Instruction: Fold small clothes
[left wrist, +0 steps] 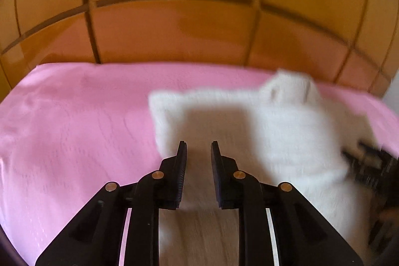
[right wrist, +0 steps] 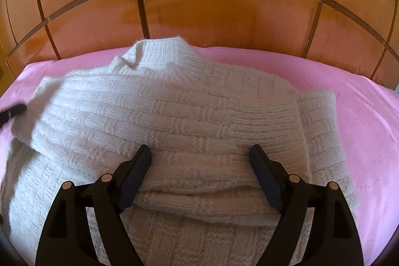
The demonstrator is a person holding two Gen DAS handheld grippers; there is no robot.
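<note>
Cream chunky-knit basketweave sweater [right wrist: 189, 114], ribbed collar, lies partly folded on smooth pink bedsheet [right wrist: 369, 131], glossy orange wood-panel wall [right wrist: 224, 14] behind. Right gripper [right wrist: 199, 153] spread wide above knit, grasping nothing. Left gripper [left wrist: 198, 151] narrowly parted, empty, over blurred sweater edge.

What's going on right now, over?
Left tongs and right tongs both open, holding nothing. White knit sweater partly folded on pink sheet. Nothing in the way.
</note>
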